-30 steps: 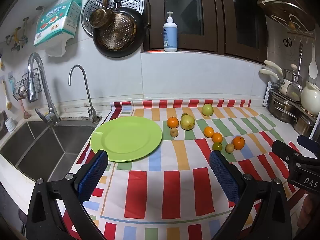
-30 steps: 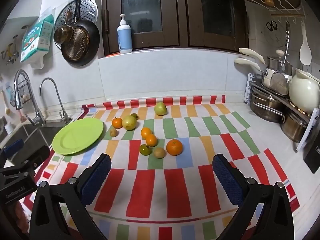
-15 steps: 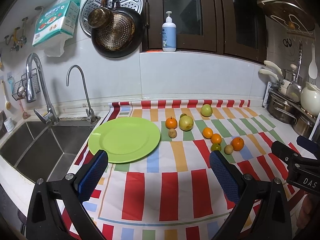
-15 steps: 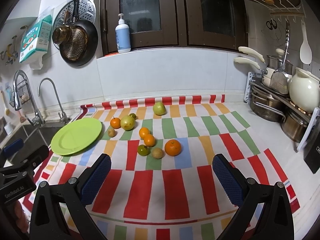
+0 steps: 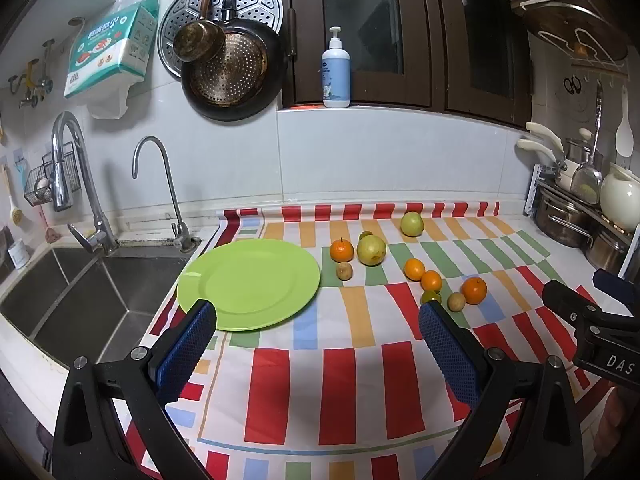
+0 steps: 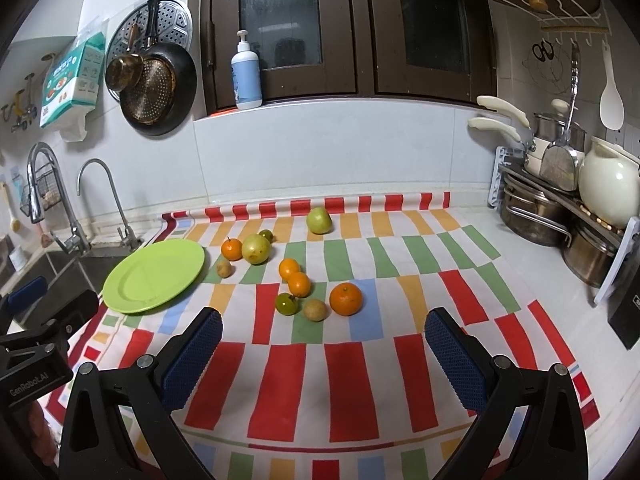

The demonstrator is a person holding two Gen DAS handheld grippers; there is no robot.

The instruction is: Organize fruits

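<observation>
An empty green plate (image 5: 248, 282) (image 6: 154, 274) lies on the striped cloth beside the sink. Several loose fruits lie to its right: a stemmed orange (image 5: 341, 251) (image 6: 231, 249), a yellow-green pear (image 5: 371, 251) (image 6: 256, 248), a green apple (image 5: 412, 224) (image 6: 319, 220), a large orange (image 5: 474, 290) (image 6: 346, 299), small oranges (image 6: 294, 276), a green citrus (image 6: 286, 303) and brown fruits (image 6: 315, 310). My left gripper (image 5: 318, 334) is open and empty, above the cloth in front of the plate. My right gripper (image 6: 324, 338) is open and empty, in front of the fruit cluster.
A steel sink (image 5: 72, 296) with two taps (image 5: 160, 184) lies left of the plate. A rack of pots and a cream jug (image 6: 608, 196) stands at the right. A soap bottle (image 5: 336, 76) sits on the window ledge. Pans (image 5: 232, 68) hang on the wall.
Both grippers have shifted slightly, so the plate and fruits sit a little further left in each view. Both stay open and empty. Nothing on the cloth has moved.
</observation>
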